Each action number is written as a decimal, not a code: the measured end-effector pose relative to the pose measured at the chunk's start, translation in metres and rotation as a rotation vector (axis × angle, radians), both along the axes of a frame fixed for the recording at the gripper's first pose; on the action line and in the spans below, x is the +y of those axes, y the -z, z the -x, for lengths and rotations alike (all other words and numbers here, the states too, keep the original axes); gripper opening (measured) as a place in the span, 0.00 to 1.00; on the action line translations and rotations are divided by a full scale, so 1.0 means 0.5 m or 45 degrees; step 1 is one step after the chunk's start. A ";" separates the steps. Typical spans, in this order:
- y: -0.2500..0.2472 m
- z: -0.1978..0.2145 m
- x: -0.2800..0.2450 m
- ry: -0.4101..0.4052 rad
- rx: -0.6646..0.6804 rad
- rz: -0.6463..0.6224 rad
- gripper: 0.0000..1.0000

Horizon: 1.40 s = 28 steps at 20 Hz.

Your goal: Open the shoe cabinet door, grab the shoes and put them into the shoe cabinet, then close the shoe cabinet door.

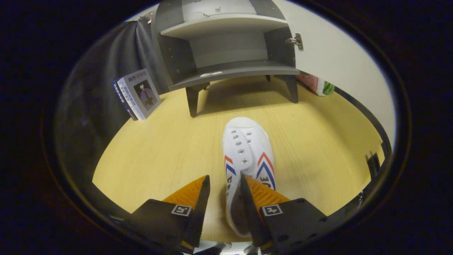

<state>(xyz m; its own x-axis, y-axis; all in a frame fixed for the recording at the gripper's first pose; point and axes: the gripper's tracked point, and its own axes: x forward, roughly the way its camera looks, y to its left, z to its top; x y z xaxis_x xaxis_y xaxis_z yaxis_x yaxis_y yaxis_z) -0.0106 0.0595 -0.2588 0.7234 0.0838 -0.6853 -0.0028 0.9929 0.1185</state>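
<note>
The tongs (224, 182) sit low over the desk (159, 156) with their two fingers apart; the gap between them is partly taken up by the heel end of a white shoe (247, 152). The right finger (260, 193) lies inside the shoe's opening, against the inner side of its collar, while the left finger (193, 193) stands clear of the shoe's outer wall with bare desk showing in between, so the tongs are not clamped on the shoe. The shoe rests flat on the pale wooden desk, toe pointing away from the tongs toward the shoe cabinet (226, 53); it carries metal eyelets along the lacing strip and red and blue chevron stripes on its sides. The shoe cabinet stands beyond the shoe on short legs, well apart from it, grey, with two open shelves visible. The cabinet door (339, 60) is swung open to the right, held by a metal hinge (295, 40) at the cabinet's edge. A stack of books (138, 94) leans against the dark cloth wall left of the cabinet. A pink and green object (320, 85) lies behind the open door, near the cabinet's right leg; its kind cannot be told
</note>
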 end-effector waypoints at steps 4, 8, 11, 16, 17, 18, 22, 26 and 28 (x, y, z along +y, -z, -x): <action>0.005 -0.021 -0.006 -0.007 -0.053 0.037 0.52; 0.012 -0.034 -0.031 0.028 -0.104 0.092 0.48; 0.015 -0.028 -0.032 0.049 -0.110 0.049 0.22; 0.015 -0.024 -0.027 -0.015 -0.109 0.165 0.21; 0.007 -0.018 -0.024 -0.014 -0.133 0.160 0.15; 0.023 -0.027 -0.021 -0.016 -0.131 0.145 0.10; 0.020 -0.026 -0.021 -0.038 -0.128 0.150 0.03; 0.005 -0.023 -0.018 -0.045 -0.115 0.121 0.03; -0.019 -0.024 -0.012 -0.081 -0.127 0.141 0.03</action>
<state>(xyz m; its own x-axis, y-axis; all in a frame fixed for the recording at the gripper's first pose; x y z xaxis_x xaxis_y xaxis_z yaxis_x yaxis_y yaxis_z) 0.0012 0.0537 -0.2494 0.7840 0.0597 -0.6179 -0.0727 0.9973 0.0041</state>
